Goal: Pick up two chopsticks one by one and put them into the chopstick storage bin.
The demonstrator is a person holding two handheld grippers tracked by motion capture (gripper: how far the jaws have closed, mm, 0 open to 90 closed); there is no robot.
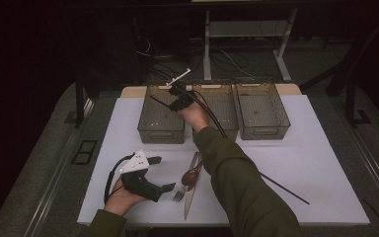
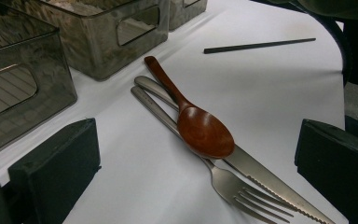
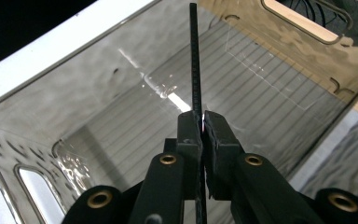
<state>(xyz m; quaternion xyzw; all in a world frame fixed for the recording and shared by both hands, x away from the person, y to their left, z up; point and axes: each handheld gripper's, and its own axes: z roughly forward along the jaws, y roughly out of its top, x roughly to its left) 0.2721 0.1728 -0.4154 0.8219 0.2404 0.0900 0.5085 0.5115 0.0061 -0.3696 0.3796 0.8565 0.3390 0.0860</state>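
chopstick (image 3: 195, 70) is thin, stiff, light and slick; your right claw (image 3: 203, 126) pinches it partway along, its tip hanging over the left bin (image 3: 88, 93). grip mid-length or it pivots. your left claw (image 2: 191, 168) rests spread beside the cutlery.

Black chopstick (image 3: 195, 60), finely ribbed, in black right gripper (image 3: 203, 122). Smoky grey see-through bin (image 3: 98, 98), floor striped with ridges. White table (image 1: 301, 163). Reddish-brown wooden spoon (image 2: 200, 128); silver fork (image 2: 233, 186) and knife (image 2: 261, 175). Second black chopstick (image 2: 259, 45). Black left gripper (image 1: 164, 174) with white plate. Olive-green sleeve (image 1: 242, 187).
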